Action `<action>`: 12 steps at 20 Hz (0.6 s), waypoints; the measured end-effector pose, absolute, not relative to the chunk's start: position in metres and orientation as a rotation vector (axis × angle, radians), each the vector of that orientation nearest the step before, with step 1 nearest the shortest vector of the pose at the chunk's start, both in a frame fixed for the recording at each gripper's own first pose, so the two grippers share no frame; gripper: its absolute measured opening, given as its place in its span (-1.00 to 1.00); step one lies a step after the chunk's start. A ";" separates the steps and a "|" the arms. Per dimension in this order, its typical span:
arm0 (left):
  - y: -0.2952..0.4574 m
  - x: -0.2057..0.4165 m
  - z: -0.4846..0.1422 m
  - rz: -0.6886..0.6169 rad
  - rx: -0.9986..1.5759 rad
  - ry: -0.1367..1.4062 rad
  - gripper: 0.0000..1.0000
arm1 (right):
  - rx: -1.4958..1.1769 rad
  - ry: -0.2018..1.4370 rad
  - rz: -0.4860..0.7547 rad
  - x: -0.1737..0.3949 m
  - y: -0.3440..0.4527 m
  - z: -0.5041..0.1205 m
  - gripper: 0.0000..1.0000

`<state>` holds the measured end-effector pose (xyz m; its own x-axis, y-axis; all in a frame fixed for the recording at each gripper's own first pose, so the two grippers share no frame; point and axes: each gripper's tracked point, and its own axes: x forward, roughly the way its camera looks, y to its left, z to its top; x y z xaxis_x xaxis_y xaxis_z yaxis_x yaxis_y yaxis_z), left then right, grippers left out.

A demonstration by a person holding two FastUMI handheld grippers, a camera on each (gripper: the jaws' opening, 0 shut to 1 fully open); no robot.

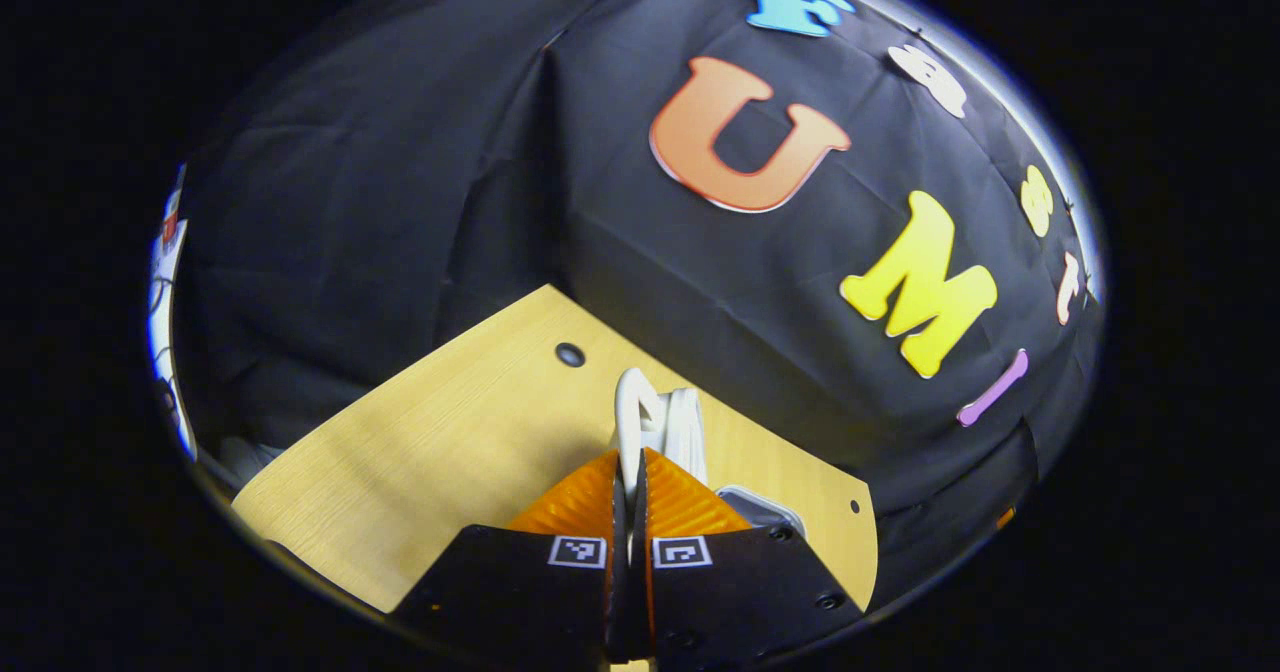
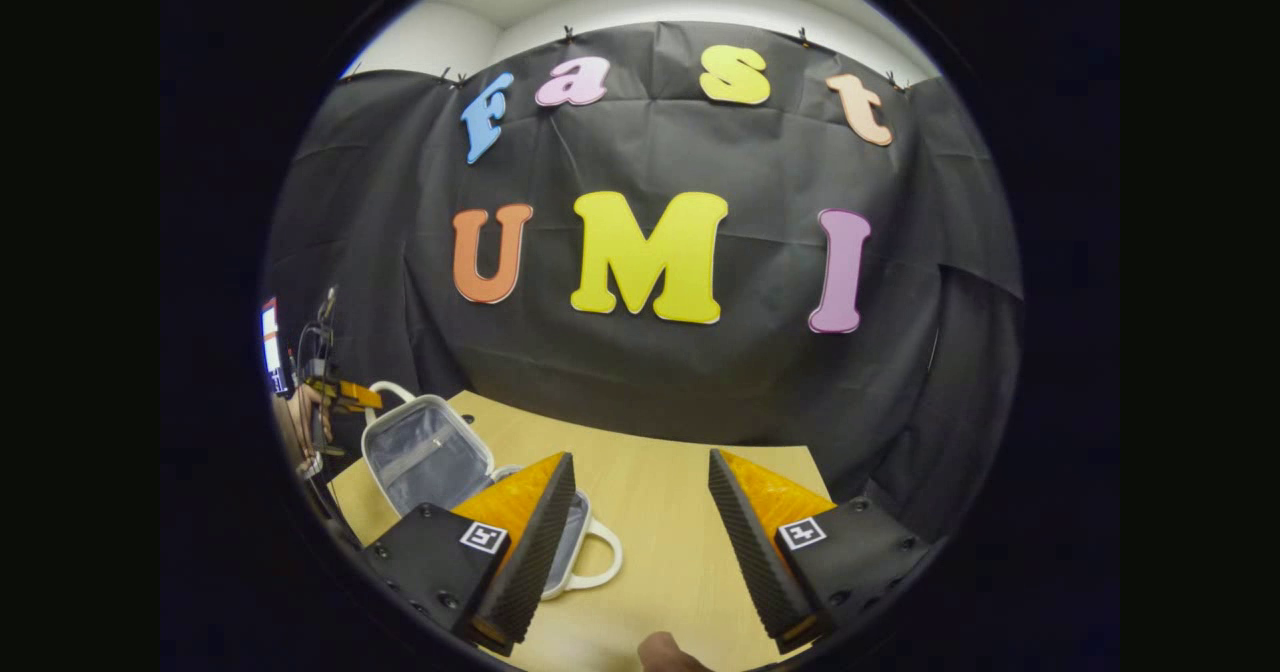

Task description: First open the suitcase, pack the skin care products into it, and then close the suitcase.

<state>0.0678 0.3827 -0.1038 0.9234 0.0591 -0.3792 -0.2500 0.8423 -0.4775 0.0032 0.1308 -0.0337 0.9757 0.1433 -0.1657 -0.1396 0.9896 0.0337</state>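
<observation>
While lid stood raised: suitcase point(image 2: 425, 452) open on desk point(image 2: 660, 512)
Left hand-held gripper point(image 1: 630, 472): clamped on handle point(image 1: 632, 407)
Right hand-held gripper point(image 2: 640, 512): apart, empty
Left: packing, closing

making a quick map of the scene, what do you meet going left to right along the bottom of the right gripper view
hand holding the left gripper → open suitcase, lid raised → right gripper's left finger → bare table → its right finger
</observation>
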 end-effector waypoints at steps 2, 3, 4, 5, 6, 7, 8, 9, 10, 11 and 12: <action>0.353 0.075 -0.084 0.119 -0.489 0.349 -0.94 | 0.030 0.181 0.148 0.001 0.122 -0.038 0.60; 0.339 0.078 -0.078 0.101 -0.458 0.352 -0.94 | 0.030 0.184 0.145 0.000 0.115 -0.038 0.56; 0.324 0.080 -0.071 0.083 -0.431 0.353 -0.94 | 0.034 0.183 0.147 -0.001 0.110 -0.038 0.59; 0.310 0.081 -0.063 0.070 -0.412 0.353 -0.94 | 0.039 0.180 0.150 -0.001 0.105 -0.038 0.59; 0.295 0.083 -0.058 0.057 -0.394 0.355 -0.94 | 0.043 0.179 0.154 -0.002 0.100 -0.038 0.59; 0.281 0.084 -0.055 0.044 -0.369 0.353 -0.94 | 0.046 0.179 0.159 -0.004 0.095 -0.039 0.59; 0.267 0.086 -0.054 0.032 -0.329 0.356 -0.94 | 0.046 0.180 0.164 -0.006 0.091 -0.040 0.59; 0.252 0.084 -0.055 0.025 -0.289 0.366 -0.94 | 0.046 0.181 0.170 -0.007 0.087 -0.041 0.59; 0.237 0.084 -0.057 0.019 -0.253 0.374 -0.94 | 0.046 0.183 0.173 -0.006 0.081 -0.043 0.59; 0.219 0.088 -0.059 0.012 -0.228 0.387 -0.94 | 0.048 0.184 0.173 -0.006 0.075 -0.044 0.59; 0.204 0.091 -0.063 0.004 -0.212 0.394 -0.94 | 0.053 0.187 0.175 -0.007 0.069 -0.045 0.59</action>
<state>0.0906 0.2035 -0.0634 0.9237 -0.0375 -0.3812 -0.0446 0.9779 -0.2043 -0.0074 0.0689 -0.0445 0.9674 0.1783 -0.1800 -0.1684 0.9833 0.0685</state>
